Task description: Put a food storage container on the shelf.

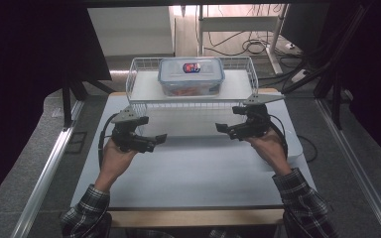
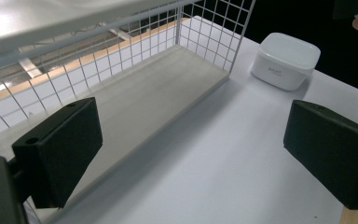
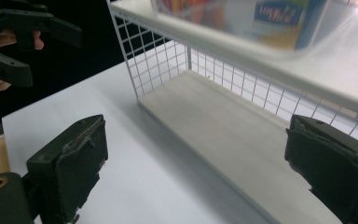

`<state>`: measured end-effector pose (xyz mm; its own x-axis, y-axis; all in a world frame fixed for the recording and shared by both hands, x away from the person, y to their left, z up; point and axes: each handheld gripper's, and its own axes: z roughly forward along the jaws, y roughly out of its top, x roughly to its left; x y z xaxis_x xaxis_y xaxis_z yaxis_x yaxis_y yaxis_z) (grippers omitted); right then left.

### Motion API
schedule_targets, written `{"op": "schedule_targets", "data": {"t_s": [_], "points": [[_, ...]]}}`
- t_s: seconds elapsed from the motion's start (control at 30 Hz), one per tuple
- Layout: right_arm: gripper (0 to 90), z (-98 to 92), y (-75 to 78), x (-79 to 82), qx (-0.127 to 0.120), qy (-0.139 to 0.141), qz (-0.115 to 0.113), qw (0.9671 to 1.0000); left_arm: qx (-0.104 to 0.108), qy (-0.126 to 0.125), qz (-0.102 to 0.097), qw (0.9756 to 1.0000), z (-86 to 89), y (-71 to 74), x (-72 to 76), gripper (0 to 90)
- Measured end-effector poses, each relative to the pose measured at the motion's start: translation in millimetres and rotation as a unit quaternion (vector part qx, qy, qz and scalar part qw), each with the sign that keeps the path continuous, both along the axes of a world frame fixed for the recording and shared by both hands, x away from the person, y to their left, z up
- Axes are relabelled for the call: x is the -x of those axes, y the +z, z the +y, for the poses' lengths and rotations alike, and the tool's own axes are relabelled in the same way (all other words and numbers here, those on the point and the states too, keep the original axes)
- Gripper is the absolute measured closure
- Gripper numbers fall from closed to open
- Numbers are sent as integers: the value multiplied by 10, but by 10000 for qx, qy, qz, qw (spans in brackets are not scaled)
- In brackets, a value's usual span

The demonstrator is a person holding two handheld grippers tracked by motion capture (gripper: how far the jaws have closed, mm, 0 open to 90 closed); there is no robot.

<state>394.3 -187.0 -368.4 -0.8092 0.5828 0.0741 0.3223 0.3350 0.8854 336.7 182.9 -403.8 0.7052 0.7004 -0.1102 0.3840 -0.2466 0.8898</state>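
Note:
A white wire rack (image 1: 138, 82) stands at the back of the white table (image 1: 193, 173). On its top shelf sits a clear food container (image 1: 191, 77) with a blue-rimmed lid; the right gripper view catches it blurred at the top (image 3: 261, 18). My left gripper (image 1: 155, 141) hovers in front of the rack's left end, jaws wide apart with nothing between them (image 2: 193, 158). My right gripper (image 1: 224, 130) hovers before the rack's right end, also open and empty (image 3: 200, 172). Both point inward at the rack's bare lower shelf (image 2: 144, 93) (image 3: 223, 121).
A small white lidded box (image 2: 286, 60) rests on the table to the right of the rack, partly behind my right hand in the high view (image 1: 293, 144). The left gripper (image 3: 18, 42) appears far off in the right gripper view. Dark floor and cables surround the table.

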Motion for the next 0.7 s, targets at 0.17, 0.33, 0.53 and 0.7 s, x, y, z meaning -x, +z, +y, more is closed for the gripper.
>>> {"op": "schedule_targets", "data": {"t_s": [0.17,0.33,0.53,0.7], "points": [[30,-40,-155,101,98,31,-9,9999,-57,-15,-75,10000,-22,-140,130,39],[22,-78,-254,164,139,23,36,9999,-130,-44,-116,9998,-43,-238,226,35],[22,-143,-368,299,157,3,71,9999,-191,-60,-103,9997,-52,-378,338,32],[24,-201,-481,391,191,-14,139,9997,-189,-51,-23,9998,-39,-504,398,26]]}}
